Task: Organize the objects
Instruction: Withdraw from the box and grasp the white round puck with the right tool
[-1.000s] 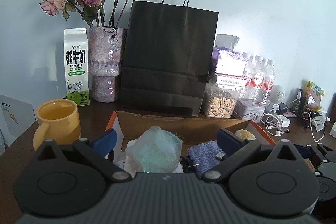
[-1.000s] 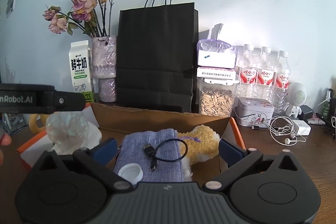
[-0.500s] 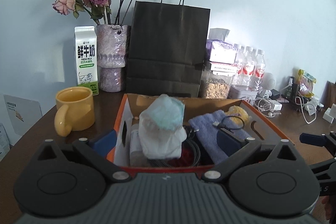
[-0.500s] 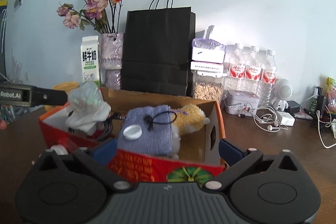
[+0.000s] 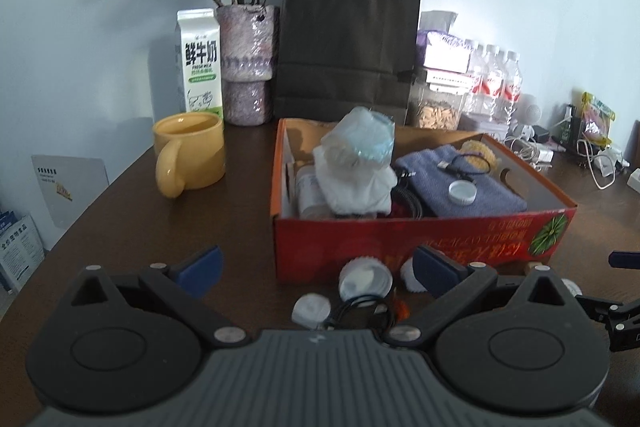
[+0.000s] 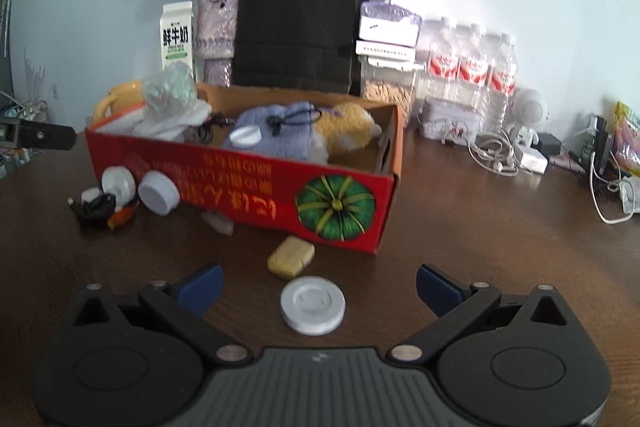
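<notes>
A red cardboard box (image 5: 420,239) (image 6: 256,187) sits on the dark table, holding a crumpled white bag (image 5: 356,163), a blue cloth (image 5: 460,183), a white cap (image 5: 462,193), a black cable and a yellow plush. In front of it lie white caps (image 5: 364,277) (image 6: 159,193), a black cable (image 5: 360,311) (image 6: 94,209), a tan soap bar (image 6: 291,255) and a flat white lid (image 6: 313,305). My left gripper (image 5: 316,267) is open and empty, near the caps. My right gripper (image 6: 318,281) is open and empty, just above the lid.
A yellow mug (image 5: 190,153), milk carton (image 5: 200,61), vase with dried roses (image 5: 248,63) and black paper bag (image 5: 346,43) stand behind the box. Water bottles (image 6: 468,67), a jar, a tin and tangled cables (image 6: 496,153) fill the right side.
Both grippers have pulled back and away from the box, which now shows its red front. The loose items in front of it have come into view. Both stay open.
</notes>
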Demonstrator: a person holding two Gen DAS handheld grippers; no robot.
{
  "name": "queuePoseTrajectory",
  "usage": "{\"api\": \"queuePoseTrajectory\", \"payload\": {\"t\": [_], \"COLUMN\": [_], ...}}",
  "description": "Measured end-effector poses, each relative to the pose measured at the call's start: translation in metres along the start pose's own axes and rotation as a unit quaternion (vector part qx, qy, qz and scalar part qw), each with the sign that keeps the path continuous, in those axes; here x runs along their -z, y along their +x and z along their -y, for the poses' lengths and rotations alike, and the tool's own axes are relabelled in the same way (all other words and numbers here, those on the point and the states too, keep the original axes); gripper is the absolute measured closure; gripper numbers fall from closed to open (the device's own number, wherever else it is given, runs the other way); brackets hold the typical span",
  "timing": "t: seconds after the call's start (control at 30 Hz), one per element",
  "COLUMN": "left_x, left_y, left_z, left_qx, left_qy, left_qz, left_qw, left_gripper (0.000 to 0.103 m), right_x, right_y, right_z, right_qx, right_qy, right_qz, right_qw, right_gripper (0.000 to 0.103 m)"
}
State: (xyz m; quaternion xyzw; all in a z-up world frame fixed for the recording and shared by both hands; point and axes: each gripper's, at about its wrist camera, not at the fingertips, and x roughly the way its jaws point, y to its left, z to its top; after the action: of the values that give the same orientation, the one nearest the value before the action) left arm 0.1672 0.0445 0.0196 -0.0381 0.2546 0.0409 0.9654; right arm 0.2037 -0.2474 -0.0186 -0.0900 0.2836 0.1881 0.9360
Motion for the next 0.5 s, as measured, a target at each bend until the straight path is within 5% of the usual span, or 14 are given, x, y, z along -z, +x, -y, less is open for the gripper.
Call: {"api": "queuePoseTrajectory", "payload": {"t": [0.23,0.43,0.5], "left_x": [0.013,0.023,0.025], "left_y": [-0.007,-0.009,-0.010], "left_z": [-0.003,-0.003,-0.003], "left_qx": [-0.004,-0.005,-0.006], "left_qy": [0.007,0.008,0.007], "left_qz": [-0.023,-0.035,-0.038], "left_qw": [0.9997,0.9993,0.9992], "left_gripper": [0.000,0.000,0.000], "right_x": [0.008,0.007,0.007], "right_y": [0.010,0.016,0.016], "right_z": [0.004,0.002,0.001], "right_qx": [-0.020,-0.033,-0.033], "right_qy": [0.014,0.019,0.017], "right_qz": [-0.027,-0.028,-0.024], "right_qw": [0.999,0.999,0.999], "right_gripper": [0.007,0.060,0.065]}}
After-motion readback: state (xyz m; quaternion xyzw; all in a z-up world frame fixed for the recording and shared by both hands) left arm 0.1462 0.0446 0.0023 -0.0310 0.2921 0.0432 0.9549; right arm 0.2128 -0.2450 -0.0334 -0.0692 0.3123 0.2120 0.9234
